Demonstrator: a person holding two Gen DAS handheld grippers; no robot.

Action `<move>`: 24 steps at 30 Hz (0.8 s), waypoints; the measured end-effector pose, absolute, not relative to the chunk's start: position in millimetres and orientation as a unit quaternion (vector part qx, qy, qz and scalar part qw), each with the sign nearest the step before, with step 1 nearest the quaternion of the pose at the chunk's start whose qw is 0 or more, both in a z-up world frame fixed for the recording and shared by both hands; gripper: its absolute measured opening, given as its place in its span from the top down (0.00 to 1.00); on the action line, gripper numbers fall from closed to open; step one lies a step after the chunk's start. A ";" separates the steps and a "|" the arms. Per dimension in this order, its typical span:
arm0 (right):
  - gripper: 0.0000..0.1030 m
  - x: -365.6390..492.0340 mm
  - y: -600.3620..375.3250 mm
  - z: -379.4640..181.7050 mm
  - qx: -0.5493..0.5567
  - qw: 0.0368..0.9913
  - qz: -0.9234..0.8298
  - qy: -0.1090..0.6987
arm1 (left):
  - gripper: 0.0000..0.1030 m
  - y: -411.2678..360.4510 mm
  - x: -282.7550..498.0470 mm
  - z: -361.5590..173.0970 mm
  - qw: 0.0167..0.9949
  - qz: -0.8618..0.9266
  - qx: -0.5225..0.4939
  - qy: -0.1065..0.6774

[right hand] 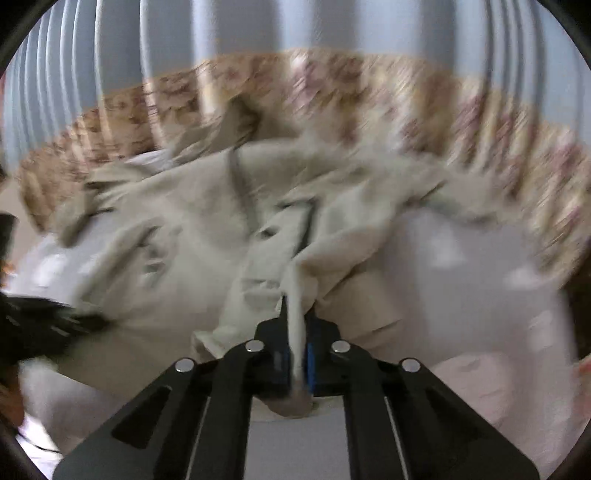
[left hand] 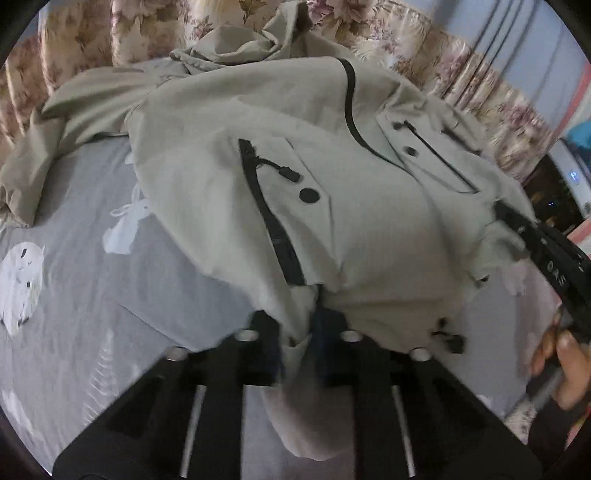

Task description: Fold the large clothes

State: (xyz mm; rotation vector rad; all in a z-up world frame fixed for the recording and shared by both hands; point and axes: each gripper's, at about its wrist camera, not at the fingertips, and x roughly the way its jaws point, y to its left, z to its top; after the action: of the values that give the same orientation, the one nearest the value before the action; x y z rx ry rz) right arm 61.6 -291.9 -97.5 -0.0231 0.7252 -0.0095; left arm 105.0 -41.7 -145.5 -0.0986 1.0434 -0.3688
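Observation:
A pale beige jacket (left hand: 317,177) with black zips and snap buttons lies spread on a grey bed sheet (left hand: 74,280), its hood toward the far side. My left gripper (left hand: 303,325) is shut on the jacket's near hem, cloth bunched between the fingers. At the right edge of the left wrist view, the right gripper (left hand: 524,229) grips the hem's other corner, with a hand (left hand: 565,362) behind it. In the blurred right wrist view the jacket (right hand: 207,229) shows again, and my right gripper (right hand: 297,343) is shut on a fold of its fabric. The left gripper (right hand: 44,325) appears as a dark shape at the left.
A floral curtain (left hand: 461,70) hangs along the far side of the bed, with pale blue drapes (right hand: 258,29) above it. The sheet carries white animal prints (left hand: 22,280). A dark shelf with small lights (left hand: 550,199) stands at the far right.

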 end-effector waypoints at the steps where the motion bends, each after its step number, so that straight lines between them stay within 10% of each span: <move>1: 0.95 57.8 -298.5 -89.3 -0.027 0.939 -0.026 0.343 | 0.94 -33.8 104.4 -139.0 0.851 -0.178 -0.053 0.491; 9: 0.96 -5.4 -355.3 -31.2 -0.037 0.938 -0.091 0.333 | 0.94 72.0 54.7 -52.6 0.862 -0.225 -0.091 0.444; 15: 0.86 -16.9 -344.0 -93.2 -0.026 0.868 -0.052 0.493 | 0.94 92.9 47.8 -124.1 0.833 -0.130 -0.035 0.538; 17: 0.81 -21.4 -358.5 -101.0 -0.016 0.856 -0.065 0.512 | 0.85 110.8 48.8 -138.6 0.832 -0.074 -0.014 0.550; 20: 0.63 -21.5 -388.7 -68.2 -0.007 0.874 -0.106 0.474 | 0.34 137.7 51.5 -125.7 0.850 -0.008 -0.001 0.526; 24: 0.62 6.9 -412.8 -0.5 -0.065 0.916 -0.172 0.357 | 0.30 144.2 74.4 -90.0 0.876 0.026 0.013 0.481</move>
State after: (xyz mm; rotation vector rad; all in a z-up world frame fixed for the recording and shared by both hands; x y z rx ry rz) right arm 6.9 -412.8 -0.6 -0.1342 0.7345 -0.3542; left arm 74.4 144.2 -90.0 0.0275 1.0028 0.0541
